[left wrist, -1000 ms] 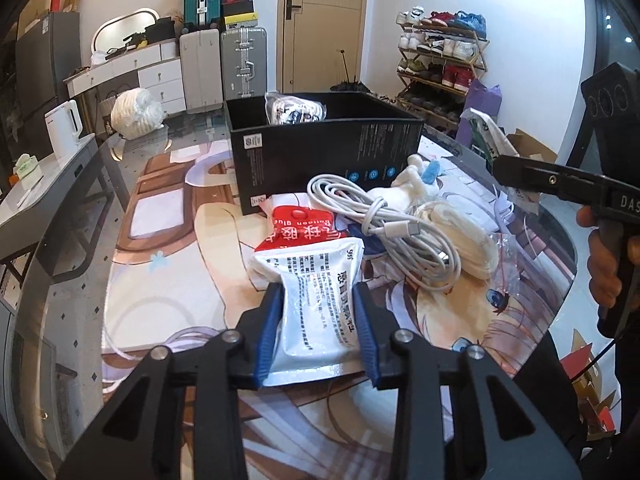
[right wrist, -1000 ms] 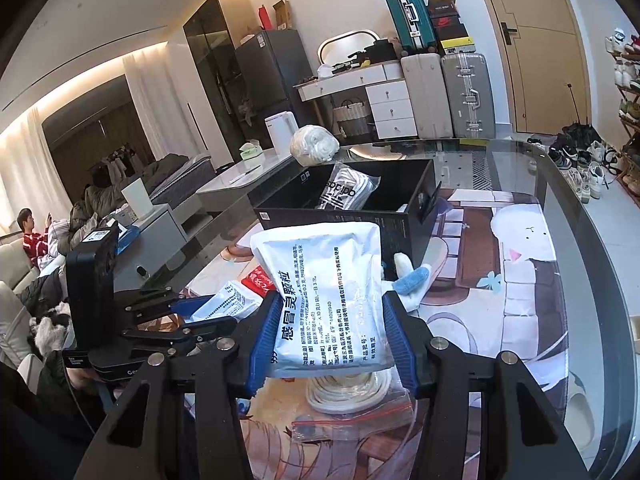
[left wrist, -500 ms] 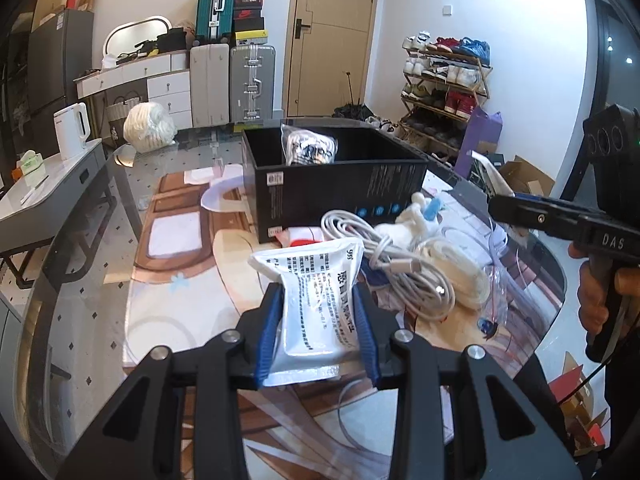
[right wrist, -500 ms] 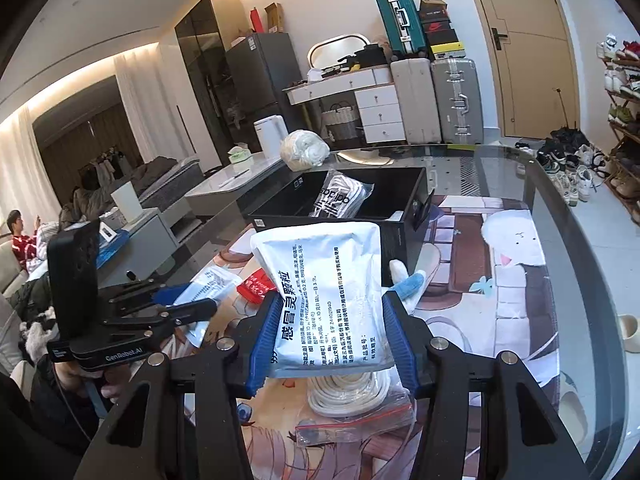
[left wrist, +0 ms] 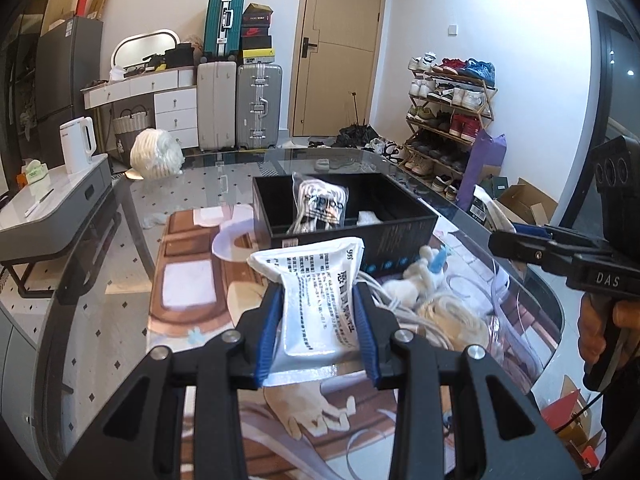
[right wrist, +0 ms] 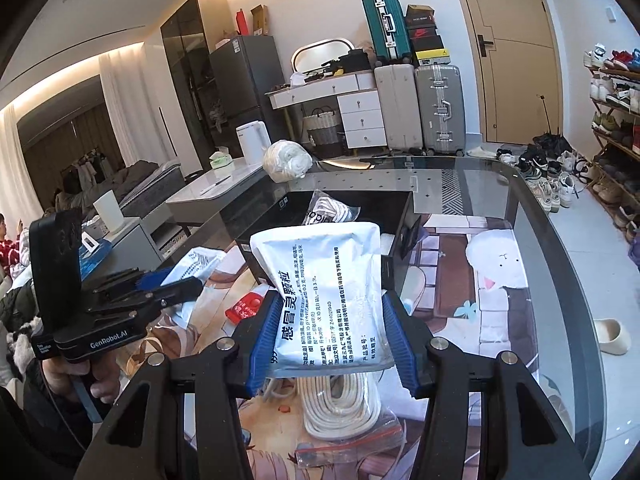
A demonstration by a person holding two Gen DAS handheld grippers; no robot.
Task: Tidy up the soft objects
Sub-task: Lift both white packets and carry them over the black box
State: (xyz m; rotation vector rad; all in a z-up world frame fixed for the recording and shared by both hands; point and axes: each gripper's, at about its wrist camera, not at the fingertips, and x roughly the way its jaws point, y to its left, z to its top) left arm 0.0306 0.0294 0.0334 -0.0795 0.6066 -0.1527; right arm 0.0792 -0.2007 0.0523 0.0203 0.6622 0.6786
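My left gripper (left wrist: 318,334) is shut on a white printed medicine pouch (left wrist: 316,292), held above the table short of the open black box (left wrist: 400,236). My right gripper (right wrist: 330,340) is shut on a second white pouch (right wrist: 328,292), also in the air near the box (right wrist: 344,200). A bagged striped item (left wrist: 320,204) and something white lie inside the box. On the table are a white cable coil (left wrist: 400,312), a small white plush (left wrist: 424,272), a bagged cream rope (right wrist: 340,412) and a red packet (right wrist: 246,306).
The glass table (left wrist: 100,280) carries a printed mat (left wrist: 188,292). A white wrapped bundle (left wrist: 154,154) sits at the far left edge. Suitcases, a shoe rack and a grey side table stand beyond the table. Each gripper shows in the other's view: the left one (right wrist: 160,288), the right one (left wrist: 520,248).
My left gripper has lifted its pouch off the table and moved toward the box. My right gripper has held its pouch nearly still, drifting slightly closer to the box.
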